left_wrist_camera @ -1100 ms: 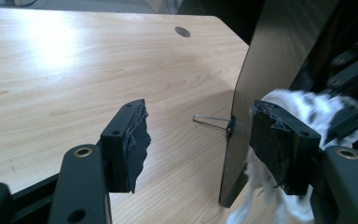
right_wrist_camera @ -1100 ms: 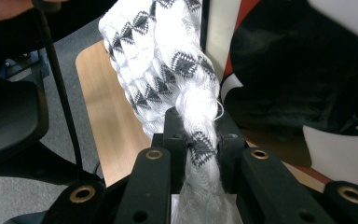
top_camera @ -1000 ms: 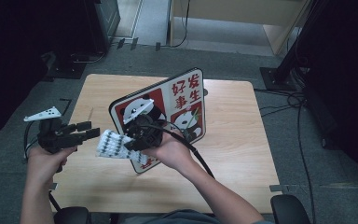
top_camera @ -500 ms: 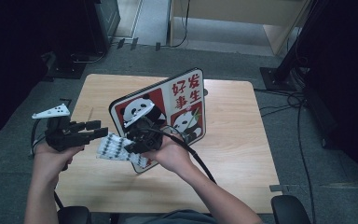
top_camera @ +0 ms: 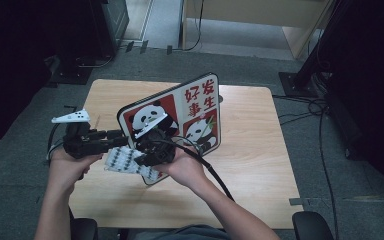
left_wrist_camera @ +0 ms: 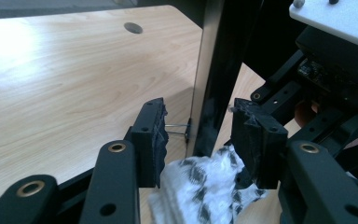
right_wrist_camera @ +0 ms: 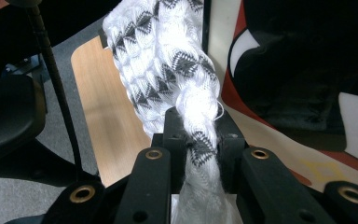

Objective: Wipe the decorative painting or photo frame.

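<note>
- Two grippers meet at the near-left of the light wooden bench [top_camera: 260, 150], over a white cloth w/ a black zigzag pattern [top_camera: 122, 161].
- Right gripper [top_camera: 142, 161]: jaws clamped together on a bunched end of the cloth; in the right gripper view the fabric is squeezed between the pads [right_wrist_camera: 199, 154] and fans out beyond them.
- Left gripper [top_camera: 122, 137]: jaws apart but have just been closing; in the left gripper view the cloth [left_wrist_camera: 200, 186] lies between & below the pads. Contact w/ the pads is hard to judge, prob. brushing at most.
- Cloth hangs in the air between the two grippers, just above the bench's near edge.
- Panda sign board w/ red panels & red characters [top_camera: 200, 107] stands tilted on the bench right behind the grippers; its thin edge [left_wrist_camera: 205, 79] rises just beyond the left gripper's jaws.
- Small metal clip [left_wrist_camera: 177, 128] sits at the board's foot, low on that edge.
</note>
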A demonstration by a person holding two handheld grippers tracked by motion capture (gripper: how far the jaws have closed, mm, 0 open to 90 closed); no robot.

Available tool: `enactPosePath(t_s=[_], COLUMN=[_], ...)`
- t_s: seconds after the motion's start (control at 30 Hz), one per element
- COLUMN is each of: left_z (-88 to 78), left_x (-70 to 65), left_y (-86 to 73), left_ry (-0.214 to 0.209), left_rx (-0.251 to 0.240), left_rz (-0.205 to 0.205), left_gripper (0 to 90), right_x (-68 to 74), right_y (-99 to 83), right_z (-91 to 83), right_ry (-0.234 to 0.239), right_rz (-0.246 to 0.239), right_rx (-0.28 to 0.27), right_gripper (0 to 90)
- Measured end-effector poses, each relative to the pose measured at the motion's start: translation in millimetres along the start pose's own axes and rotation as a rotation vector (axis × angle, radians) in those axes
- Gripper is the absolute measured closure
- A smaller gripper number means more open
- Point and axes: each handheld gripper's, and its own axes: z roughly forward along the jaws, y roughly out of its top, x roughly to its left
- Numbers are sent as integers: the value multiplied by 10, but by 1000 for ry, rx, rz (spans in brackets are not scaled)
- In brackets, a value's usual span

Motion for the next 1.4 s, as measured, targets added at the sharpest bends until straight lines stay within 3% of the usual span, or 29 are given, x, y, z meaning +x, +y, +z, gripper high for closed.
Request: enactPosePath(t_s=[0.13,0.2,0.47,1.4], left_z=[81,127,195,187], left_x=[-8,1,-10,-33], left_y=[19,21,9,-9], left_ry=[-17,-39,-27,-17], left_rx=[17,26,28,33], left_rz=[2,-18,-31,-13], left_gripper=[576,589,754,766], right_x=[1,0,-24,-73], right_y=[-12,-17,-60,-383], right_z=[3,7,47,323], right_ry=[-1,-2,2,13], right_rz=[5,6,15,59], right_rx=[-4,-8,-16,15], right_gripper=[800,800,800,801])
